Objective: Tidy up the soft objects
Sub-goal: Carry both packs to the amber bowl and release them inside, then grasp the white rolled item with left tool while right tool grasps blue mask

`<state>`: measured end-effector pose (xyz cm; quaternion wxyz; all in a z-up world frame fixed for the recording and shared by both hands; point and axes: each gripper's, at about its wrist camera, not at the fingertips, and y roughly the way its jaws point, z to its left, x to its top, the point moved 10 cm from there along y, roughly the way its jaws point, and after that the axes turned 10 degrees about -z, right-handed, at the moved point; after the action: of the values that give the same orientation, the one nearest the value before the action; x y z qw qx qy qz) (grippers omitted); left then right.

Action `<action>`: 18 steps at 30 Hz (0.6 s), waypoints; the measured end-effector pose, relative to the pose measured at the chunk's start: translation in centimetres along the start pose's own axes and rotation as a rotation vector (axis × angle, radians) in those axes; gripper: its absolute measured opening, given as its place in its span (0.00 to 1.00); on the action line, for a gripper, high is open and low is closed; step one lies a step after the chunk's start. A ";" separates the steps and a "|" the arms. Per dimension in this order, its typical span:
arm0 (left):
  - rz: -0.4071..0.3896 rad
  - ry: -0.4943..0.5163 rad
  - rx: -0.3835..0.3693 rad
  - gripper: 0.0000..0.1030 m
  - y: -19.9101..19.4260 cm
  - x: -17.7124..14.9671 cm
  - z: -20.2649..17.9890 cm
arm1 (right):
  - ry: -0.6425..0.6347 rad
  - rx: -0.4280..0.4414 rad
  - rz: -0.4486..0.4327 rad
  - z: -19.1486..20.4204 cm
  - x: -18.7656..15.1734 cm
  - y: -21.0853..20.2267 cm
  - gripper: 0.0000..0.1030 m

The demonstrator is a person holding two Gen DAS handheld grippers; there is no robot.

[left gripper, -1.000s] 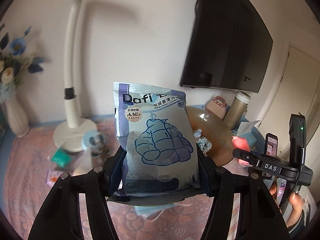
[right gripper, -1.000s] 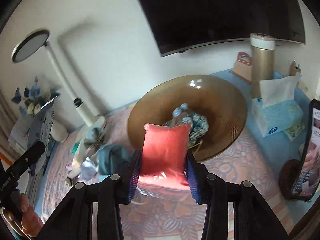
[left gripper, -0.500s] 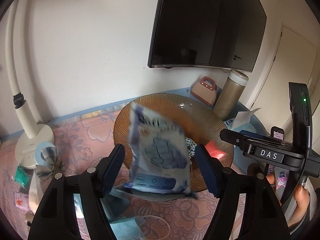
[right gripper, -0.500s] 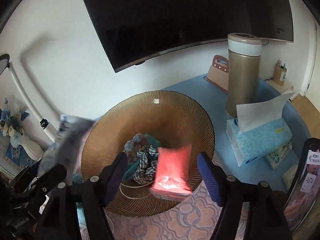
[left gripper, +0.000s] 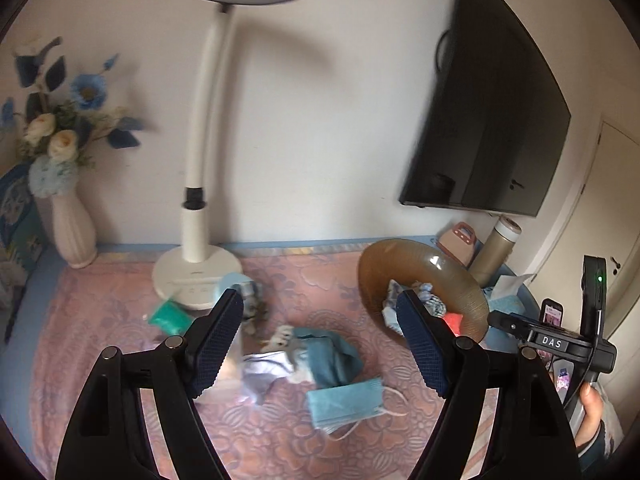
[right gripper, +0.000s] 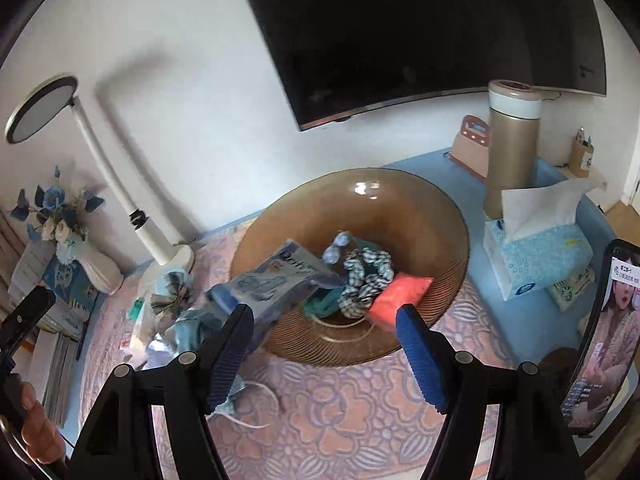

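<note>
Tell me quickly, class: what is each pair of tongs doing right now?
Left tongs: opening, nothing between the pads.
Right tongs: opening, nothing gripped.

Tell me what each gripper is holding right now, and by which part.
Nothing. The left gripper and right gripper are both opening, with nothing between their pads; the blue pack and red pouch lie in the bowl.

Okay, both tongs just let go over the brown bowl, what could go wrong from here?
1. The blue wipes packet lies across the brown bowl's rim, partly hanging outside; it might slide back onto the pink cloth.
2. The red pouch rests on the sloping inner wall beside the checked scrunchie; another drop could nudge it.
3. The face mask's ear loops trail loose below the left tongs, whose jaws are opening with nothing between them; a loop may snag.
</note>
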<state>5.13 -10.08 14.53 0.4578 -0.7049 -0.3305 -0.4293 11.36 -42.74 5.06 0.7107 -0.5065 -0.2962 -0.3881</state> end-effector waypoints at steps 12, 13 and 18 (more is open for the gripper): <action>0.090 -0.090 0.212 0.76 -8.3 -5.8 14.8 | -0.166 0.171 0.141 12.5 -10.4 1.3 0.77; 0.115 -0.091 0.210 0.76 -8.0 -6.8 15.4 | -0.164 0.177 0.158 12.9 -11.2 1.6 0.77; 0.224 -0.071 0.173 0.76 -5.1 -11.4 16.0 | -0.175 0.175 0.215 13.5 -14.1 2.7 0.77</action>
<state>0.84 5.77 2.60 0.5498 -0.7101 -0.3015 -0.3202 5.85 -25.82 -3.53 0.7610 -0.5034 -0.3336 -0.2370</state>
